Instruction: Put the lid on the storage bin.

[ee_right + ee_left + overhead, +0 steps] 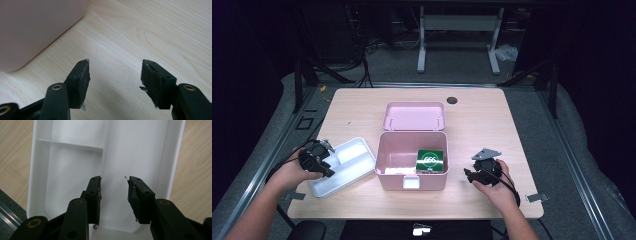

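Over white tray (140,150), left gripper (113,195) fingers apart, empty; right gripper (115,77) wide beside pink box (32,27).

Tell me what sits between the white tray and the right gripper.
In the high view, the open pink box stands between the white tray and the right gripper, with a green packet inside; bare table flanks it.

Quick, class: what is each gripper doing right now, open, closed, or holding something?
Left gripper: open, holding nothing, over the white tray.
Right gripper: open, holding nothing, above the table.
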A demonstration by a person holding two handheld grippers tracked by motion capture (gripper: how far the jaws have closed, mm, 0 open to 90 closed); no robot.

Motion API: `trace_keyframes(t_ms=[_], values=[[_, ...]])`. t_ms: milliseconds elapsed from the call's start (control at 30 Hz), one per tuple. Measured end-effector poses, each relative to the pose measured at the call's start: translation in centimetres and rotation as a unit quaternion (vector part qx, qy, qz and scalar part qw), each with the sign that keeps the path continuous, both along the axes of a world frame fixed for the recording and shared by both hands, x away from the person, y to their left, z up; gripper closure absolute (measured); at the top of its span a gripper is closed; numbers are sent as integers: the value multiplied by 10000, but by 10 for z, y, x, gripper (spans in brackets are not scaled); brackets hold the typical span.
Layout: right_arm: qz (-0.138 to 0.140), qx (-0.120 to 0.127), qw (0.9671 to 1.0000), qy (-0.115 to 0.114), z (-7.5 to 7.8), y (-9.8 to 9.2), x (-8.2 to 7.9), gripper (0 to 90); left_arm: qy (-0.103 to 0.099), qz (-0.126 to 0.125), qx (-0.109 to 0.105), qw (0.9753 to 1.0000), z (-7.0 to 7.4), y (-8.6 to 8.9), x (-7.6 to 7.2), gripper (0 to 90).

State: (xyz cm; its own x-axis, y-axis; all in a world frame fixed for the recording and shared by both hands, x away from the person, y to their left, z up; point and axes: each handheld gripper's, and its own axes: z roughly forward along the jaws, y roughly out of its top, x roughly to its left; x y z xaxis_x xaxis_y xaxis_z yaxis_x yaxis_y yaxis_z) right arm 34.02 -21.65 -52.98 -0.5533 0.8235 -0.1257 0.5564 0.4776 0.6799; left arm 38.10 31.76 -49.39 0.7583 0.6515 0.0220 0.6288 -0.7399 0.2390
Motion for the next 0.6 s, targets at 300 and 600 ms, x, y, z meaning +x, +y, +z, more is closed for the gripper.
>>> trace_keyframes(t_ms=[300, 600], values=[[16, 200, 9997, 165, -1, -2, 2, 419, 44, -110, 194, 9997, -5, -9, 12, 679], [32, 115, 9997, 195, -3, -2, 2, 422, 113, -166, 310, 9993, -9, -19, 26, 704]])
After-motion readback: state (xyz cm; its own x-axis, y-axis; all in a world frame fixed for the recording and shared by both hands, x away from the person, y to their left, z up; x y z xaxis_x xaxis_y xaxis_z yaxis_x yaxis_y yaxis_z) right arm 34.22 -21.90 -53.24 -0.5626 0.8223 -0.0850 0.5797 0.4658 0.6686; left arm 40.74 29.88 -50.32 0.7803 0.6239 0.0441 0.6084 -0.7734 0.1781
